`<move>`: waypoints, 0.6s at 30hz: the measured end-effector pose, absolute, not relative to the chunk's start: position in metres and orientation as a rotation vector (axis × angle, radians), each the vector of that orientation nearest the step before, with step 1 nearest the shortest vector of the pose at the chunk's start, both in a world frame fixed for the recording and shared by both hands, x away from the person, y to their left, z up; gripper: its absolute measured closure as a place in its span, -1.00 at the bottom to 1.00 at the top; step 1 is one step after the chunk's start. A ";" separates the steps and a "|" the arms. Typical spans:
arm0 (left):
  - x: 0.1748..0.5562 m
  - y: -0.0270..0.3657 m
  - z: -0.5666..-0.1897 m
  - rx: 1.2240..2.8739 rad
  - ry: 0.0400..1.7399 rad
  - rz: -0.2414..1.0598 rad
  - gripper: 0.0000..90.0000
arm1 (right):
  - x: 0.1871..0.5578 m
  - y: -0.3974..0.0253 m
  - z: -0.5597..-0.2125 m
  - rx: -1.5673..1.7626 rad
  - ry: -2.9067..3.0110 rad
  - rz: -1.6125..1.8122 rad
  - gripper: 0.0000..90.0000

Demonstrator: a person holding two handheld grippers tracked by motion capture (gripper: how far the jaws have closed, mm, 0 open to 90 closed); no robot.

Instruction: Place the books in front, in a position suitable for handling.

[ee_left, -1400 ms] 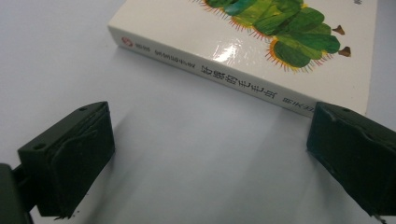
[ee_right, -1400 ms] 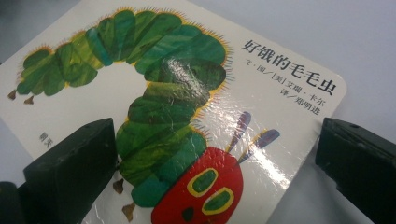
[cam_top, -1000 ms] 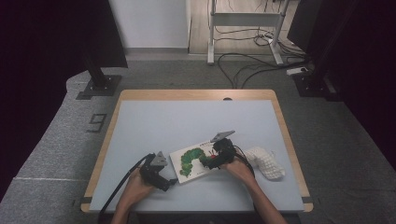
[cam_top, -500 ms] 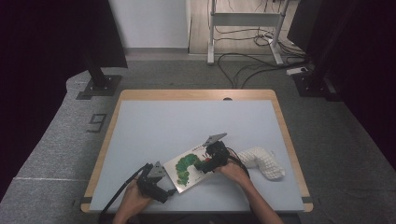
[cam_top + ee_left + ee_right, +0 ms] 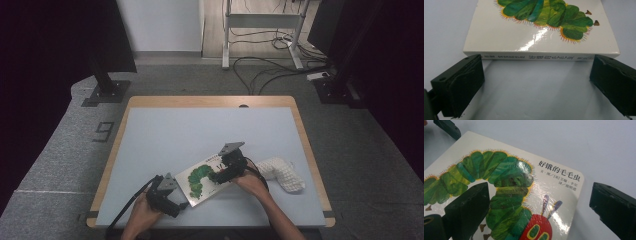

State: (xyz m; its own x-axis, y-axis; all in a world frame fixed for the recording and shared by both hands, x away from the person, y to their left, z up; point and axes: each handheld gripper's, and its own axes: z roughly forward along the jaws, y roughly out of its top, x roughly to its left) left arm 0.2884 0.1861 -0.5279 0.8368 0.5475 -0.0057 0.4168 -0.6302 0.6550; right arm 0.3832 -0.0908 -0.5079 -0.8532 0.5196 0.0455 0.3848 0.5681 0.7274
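Table [image 5: 200, 130]: pale grey top, wooden rim, centre of frame.
Floor: grey carpet, cables at upper right.
Book [image 5: 202, 178]: lower centre.
Left gripper [image 5: 181, 205]: jaws wide, at the book's spine.
Right gripper [image 5: 216, 178]: jaws wide over the cover.

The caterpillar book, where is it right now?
In the high view the caterpillar book lies flat near the table's front edge, between the left tool and the right tool, with a white knitted thing further right.

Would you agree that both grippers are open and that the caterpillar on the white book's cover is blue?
Not quite: the caterpillar on the book is green with a red head, as the right gripper view shows. The rest holds: the left gripper and right gripper both stand open.
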 end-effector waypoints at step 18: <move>0.280 0.209 -0.528 2.313 0.780 0.290 -1.00 | 0.374 -0.110 -0.487 0.751 2.591 1.107 -0.93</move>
